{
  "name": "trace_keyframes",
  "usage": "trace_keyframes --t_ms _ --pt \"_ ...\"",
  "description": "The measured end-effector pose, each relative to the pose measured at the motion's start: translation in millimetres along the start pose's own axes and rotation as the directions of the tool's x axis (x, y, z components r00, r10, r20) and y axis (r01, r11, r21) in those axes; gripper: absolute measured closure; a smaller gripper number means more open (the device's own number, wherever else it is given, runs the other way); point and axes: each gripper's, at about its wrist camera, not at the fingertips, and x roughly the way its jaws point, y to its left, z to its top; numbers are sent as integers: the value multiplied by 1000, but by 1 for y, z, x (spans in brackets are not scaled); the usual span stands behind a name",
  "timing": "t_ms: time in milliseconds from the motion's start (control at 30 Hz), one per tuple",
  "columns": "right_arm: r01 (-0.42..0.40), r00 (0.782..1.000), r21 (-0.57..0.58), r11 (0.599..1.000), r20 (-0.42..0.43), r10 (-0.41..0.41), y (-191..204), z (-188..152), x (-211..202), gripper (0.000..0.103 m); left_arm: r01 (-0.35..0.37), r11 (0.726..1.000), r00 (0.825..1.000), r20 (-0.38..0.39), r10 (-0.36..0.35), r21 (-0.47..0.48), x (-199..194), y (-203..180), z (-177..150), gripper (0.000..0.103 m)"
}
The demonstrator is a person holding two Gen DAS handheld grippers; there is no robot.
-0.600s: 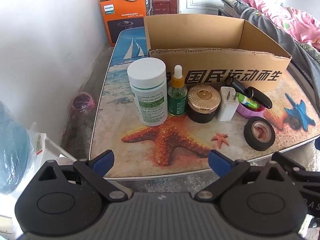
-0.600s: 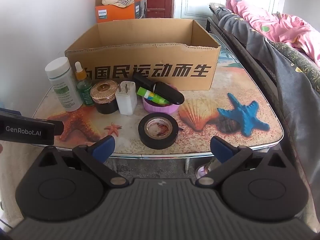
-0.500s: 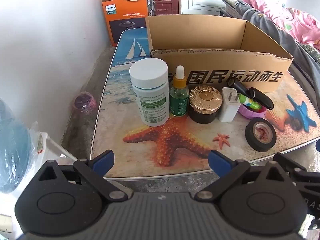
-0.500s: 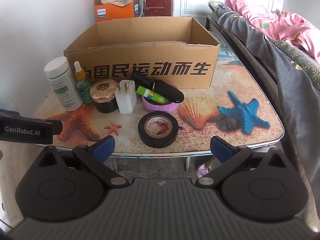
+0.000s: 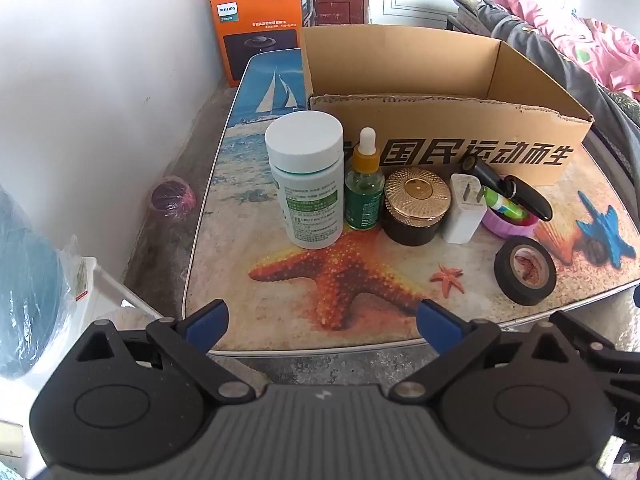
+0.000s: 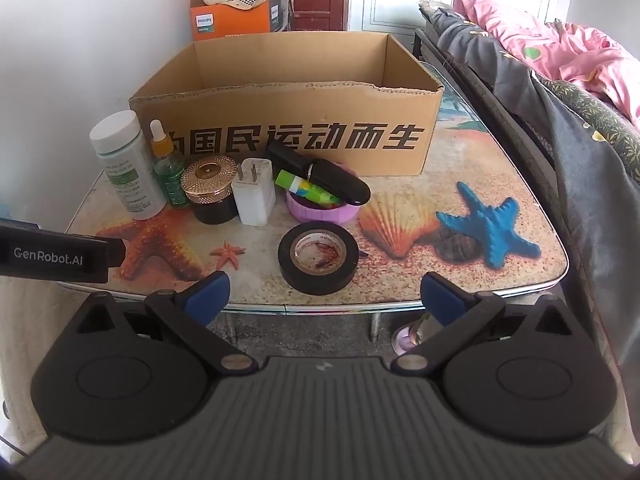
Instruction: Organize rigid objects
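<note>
A row of objects stands before an open cardboard box (image 5: 472, 156) (image 6: 288, 140): a white pill bottle (image 5: 306, 184) (image 6: 124, 164), a green dropper bottle (image 5: 364, 188) (image 6: 168, 168), a gold-lidded dark jar (image 5: 414, 208) (image 6: 210, 188), a white charger plug (image 5: 464, 208) (image 6: 254, 192), a purple lid (image 5: 508, 226) (image 6: 320, 210) holding a green glue stick (image 6: 306, 192) and a black tube (image 5: 508, 188) (image 6: 320, 178), and a black tape roll (image 5: 524, 270) (image 6: 318, 258). My left gripper (image 5: 320, 324) and right gripper (image 6: 322, 294) are open and empty, at the table's near edge.
The table (image 5: 360, 328) has a beach-print top. An orange Philips box (image 5: 260, 28) stands behind the table by the white wall. A bed with pink and grey bedding (image 6: 560, 80) runs along the right. A purple object (image 5: 172, 200) lies on the floor at left.
Both grippers have moved slightly forward toward the table. Both stay open, and the objects have not moved.
</note>
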Motion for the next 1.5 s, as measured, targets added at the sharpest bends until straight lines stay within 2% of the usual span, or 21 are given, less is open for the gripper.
trace_keyframes --t_ms 1500 --pt "-7 1000 -9 1000 -3 7 2 1 2 1 -2 1000 1000 -28 2 -10 5 3 0 2"
